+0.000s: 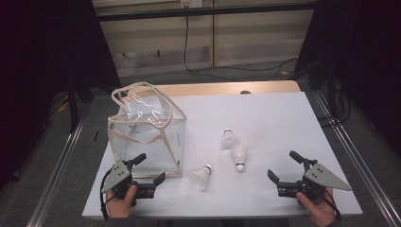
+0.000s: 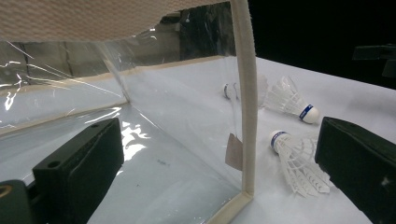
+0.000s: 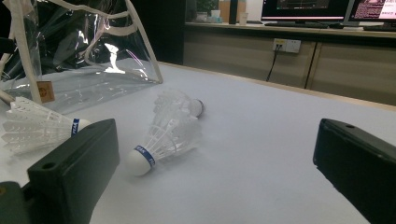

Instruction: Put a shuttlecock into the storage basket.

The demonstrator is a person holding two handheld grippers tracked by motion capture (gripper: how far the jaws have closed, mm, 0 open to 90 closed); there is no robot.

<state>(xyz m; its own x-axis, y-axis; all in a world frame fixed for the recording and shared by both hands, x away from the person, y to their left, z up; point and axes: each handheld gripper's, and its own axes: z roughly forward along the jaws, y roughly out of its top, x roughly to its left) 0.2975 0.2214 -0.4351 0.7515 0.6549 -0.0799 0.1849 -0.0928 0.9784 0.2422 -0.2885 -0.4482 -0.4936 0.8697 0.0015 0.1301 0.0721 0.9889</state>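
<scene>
At the table's left, the left gripper [image 1: 150, 169] is held with its jaws spread wide and nothing between the pads, just in front of the clear bag [image 1: 146, 137]. The bag, transparent with cream webbing trim and handles, is stood upright on the white table [image 1: 265, 113], and its near corner seam is seen right ahead of the jaws in the left gripper view. Just right of the bag, 1 shuttlecock [image 1: 201, 176] is laid on its side. Farther right, 2 more shuttlecocks [image 1: 235, 147] are laid touching each other, well apart from both grippers. At the right, the right gripper [image 1: 284, 166] is held released, jaws wide and empty, pointed toward those 2. Beyond the table, a black cable [image 1: 189, 56] is hung down the wall.
</scene>
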